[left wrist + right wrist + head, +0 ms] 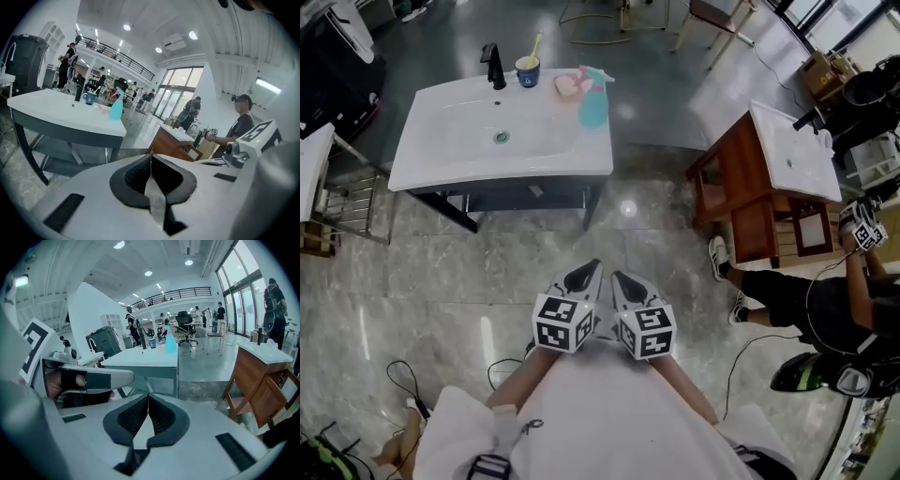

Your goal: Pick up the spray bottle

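Your two grippers sit side by side close under you, the left gripper (589,272) and the right gripper (620,279) almost touching, both pointing forward and down at the floor. The spray bottle (593,103) lies straight ahead of them and well apart, across a stretch of bare floor. It stands on the white washbasin top (441,150), near the right end and towards the back edge, just beside a pink thing (567,85) on its left.

It is upright, so its long axis runs vertically and the pale blue body offers you its sides. In the left gripper view the bottle (116,108) sits a little left of the jaw line; in the right gripper view (170,344) it sits a little right of it. Neither hand looks clearly nearer, though in the head view it lines up more closely with your left.

Both pairs of jaws are pressed together, left (151,161) and right (148,404), with nothing between the pads and nothing touched. You would need to part whichever pair you use before it reaches the bottle.
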`<state>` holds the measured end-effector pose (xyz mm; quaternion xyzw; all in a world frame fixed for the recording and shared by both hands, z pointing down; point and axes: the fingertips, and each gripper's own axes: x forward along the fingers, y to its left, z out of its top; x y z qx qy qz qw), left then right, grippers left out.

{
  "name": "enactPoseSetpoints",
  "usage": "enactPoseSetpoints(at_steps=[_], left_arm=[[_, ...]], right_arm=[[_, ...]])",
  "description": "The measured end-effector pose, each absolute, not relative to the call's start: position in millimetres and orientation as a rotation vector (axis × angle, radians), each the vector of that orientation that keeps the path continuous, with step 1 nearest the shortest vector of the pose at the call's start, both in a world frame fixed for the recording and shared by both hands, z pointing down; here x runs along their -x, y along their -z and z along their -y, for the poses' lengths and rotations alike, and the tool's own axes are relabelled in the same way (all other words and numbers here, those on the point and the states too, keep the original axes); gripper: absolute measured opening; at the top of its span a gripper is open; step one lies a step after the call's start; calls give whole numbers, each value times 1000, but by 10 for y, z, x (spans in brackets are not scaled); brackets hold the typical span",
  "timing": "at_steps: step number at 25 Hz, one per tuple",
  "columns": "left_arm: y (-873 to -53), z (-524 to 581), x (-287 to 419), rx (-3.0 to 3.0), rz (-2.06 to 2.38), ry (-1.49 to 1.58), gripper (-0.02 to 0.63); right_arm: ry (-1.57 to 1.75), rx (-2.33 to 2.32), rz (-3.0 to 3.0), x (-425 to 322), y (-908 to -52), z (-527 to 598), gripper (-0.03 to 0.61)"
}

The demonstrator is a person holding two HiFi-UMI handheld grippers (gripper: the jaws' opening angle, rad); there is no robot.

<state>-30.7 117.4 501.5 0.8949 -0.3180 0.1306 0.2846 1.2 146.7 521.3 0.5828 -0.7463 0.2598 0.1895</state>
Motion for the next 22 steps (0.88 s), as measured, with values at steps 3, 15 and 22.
enactPoseSetpoints(at_steps=[3,15,22], left_arm=[[-4981,-994,316,-2412,834,-350,31],[-4875,-452,409,-2480,760,-310,31],[-4862,-331,519,-2461,754,-279,31]], right_arm=[[-730,-1659,2086,-7,-5193,-1309,28],[-679,-1795,2027,-3,-5108,-860,28],[-688,-1813,2014,63,-5093,-769,28]])
